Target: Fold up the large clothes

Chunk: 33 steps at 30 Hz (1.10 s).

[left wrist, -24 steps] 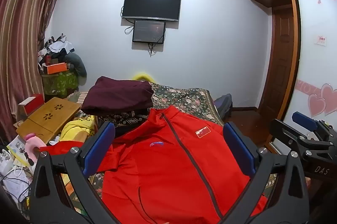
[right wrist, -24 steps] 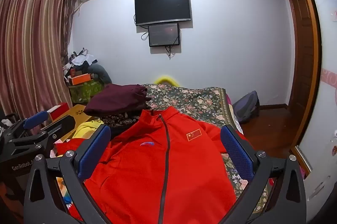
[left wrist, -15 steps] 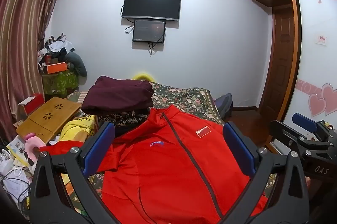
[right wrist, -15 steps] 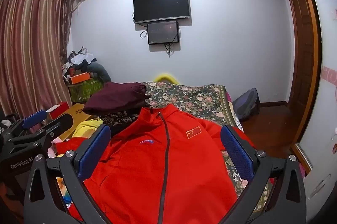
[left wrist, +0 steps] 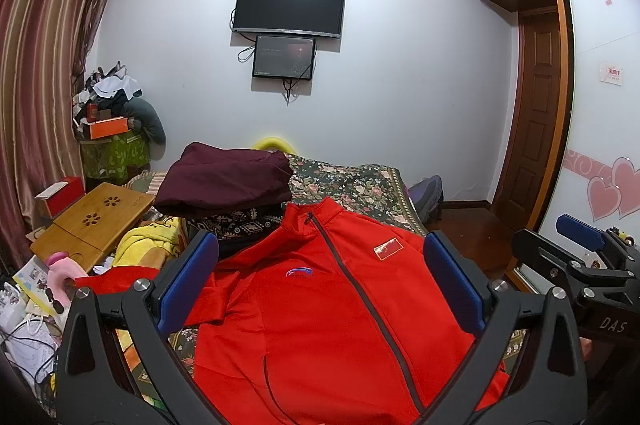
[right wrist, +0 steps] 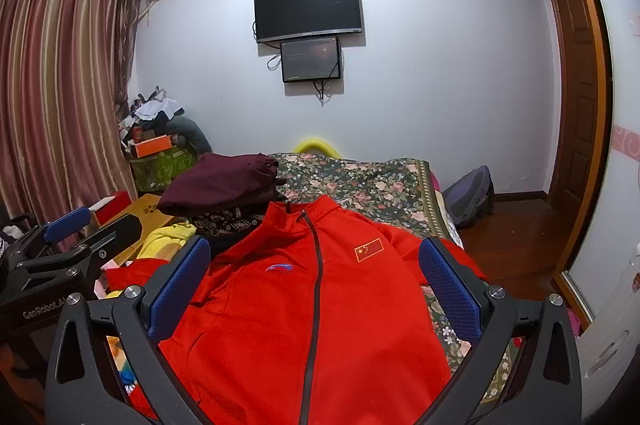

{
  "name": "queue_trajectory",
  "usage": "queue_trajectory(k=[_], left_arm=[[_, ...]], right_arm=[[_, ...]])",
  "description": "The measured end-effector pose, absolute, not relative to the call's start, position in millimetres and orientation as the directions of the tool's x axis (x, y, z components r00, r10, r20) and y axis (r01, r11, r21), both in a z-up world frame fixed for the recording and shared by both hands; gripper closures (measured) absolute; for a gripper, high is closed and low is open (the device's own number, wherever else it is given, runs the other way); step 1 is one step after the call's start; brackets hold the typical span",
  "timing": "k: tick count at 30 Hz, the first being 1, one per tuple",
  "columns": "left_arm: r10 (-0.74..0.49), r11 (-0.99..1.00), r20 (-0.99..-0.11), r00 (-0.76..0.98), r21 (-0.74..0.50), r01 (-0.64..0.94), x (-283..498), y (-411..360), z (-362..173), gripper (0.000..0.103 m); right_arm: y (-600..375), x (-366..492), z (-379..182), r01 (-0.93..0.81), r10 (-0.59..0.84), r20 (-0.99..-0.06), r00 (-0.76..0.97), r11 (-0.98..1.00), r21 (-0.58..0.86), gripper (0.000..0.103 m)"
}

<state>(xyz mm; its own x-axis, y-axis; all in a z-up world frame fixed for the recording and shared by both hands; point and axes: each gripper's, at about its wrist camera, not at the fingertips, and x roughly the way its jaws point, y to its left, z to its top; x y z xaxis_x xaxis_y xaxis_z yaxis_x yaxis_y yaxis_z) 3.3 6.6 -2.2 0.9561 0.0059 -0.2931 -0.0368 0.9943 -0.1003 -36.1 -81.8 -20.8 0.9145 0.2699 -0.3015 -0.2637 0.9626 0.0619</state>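
A red zip-up jacket (left wrist: pixel 320 313) lies front-up and spread flat on the floral bed cover (left wrist: pixel 360 185), collar toward the far wall; it also shows in the right wrist view (right wrist: pixel 304 313). Its left sleeve (left wrist: pixel 132 275) stretches out to the left. My left gripper (left wrist: pixel 320 285) is open and empty, held above the jacket's chest. My right gripper (right wrist: pixel 312 285) is open and empty, also above the jacket. Each gripper shows at the edge of the other's view: right gripper (left wrist: pixel 580 265), left gripper (right wrist: pixel 56 249).
A folded maroon garment (left wrist: pixel 228 181) sits on a patterned cloth pile beyond the collar. A yellow garment (left wrist: pixel 148 241) and a wooden lap table (left wrist: pixel 96 217) lie left of the bed, with clutter on the floor. A backpack (right wrist: pixel 472 197) and wooden door stand at right.
The right gripper's view has shifted slightly, showing a small movement. The left gripper and the jacket have not visibly moved.
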Motion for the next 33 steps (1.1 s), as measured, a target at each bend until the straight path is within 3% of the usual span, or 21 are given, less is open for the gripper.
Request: queue_trajectory(k=[33], left_arm=[[0.008, 0.992, -0.316, 0.949, -0.119, -0.048, 9.1, 12.1, -9.4, 0.000]], right_arm=[[-77.7, -34.2, -24.6, -0.264, 0.270, -0.313, 0.911, 0.963, 0.062, 0.000]])
